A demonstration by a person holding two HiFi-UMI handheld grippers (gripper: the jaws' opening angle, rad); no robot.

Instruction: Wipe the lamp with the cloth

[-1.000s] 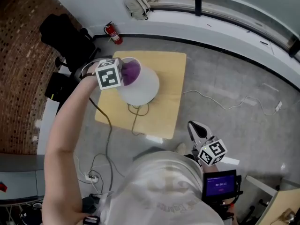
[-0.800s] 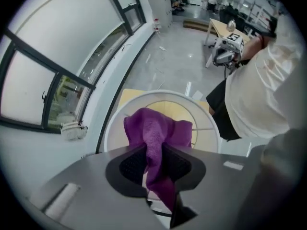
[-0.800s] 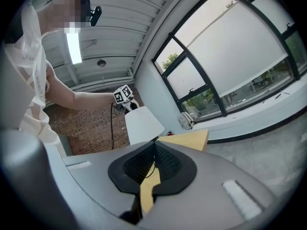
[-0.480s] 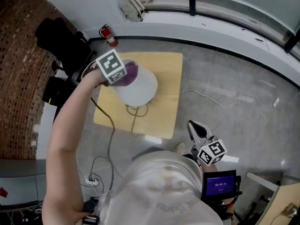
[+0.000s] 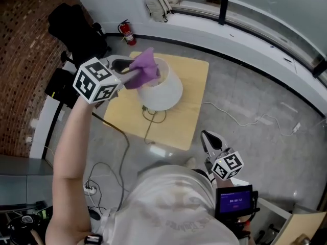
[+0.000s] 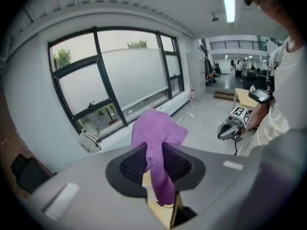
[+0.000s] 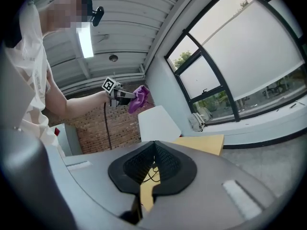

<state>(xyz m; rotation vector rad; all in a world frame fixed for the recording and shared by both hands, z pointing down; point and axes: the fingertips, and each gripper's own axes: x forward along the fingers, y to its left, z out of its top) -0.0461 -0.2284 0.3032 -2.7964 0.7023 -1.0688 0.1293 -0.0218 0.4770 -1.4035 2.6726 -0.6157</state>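
Observation:
The white lampshade (image 5: 162,90) stands on a pale wooden board (image 5: 193,80) on the floor. A purple cloth (image 5: 143,69) hangs just above the shade's upper left rim, and my left gripper (image 5: 134,74) is shut on it. In the left gripper view the cloth (image 6: 156,134) bunches above the jaws and a strip of it hangs down between the pads. My right gripper (image 5: 210,139) is held low by the person's body, far from the lamp, shut with nothing in it. In the right gripper view the shade (image 7: 158,123) and the held cloth (image 7: 138,97) show ahead.
The lamp's cable (image 5: 149,120) runs off the board toward a power strip (image 5: 90,189). Another cable (image 5: 245,120) lies on the grey floor at the right. A fire extinguisher (image 5: 126,33), a backpack (image 5: 160,6) and a black chair (image 5: 76,30) stand along the wall. A small screen (image 5: 233,200) sits near the right gripper.
My left gripper has lifted and rolled, carrying the purple cloth up from inside the shade's top to above its rim. The right gripper has barely shifted.

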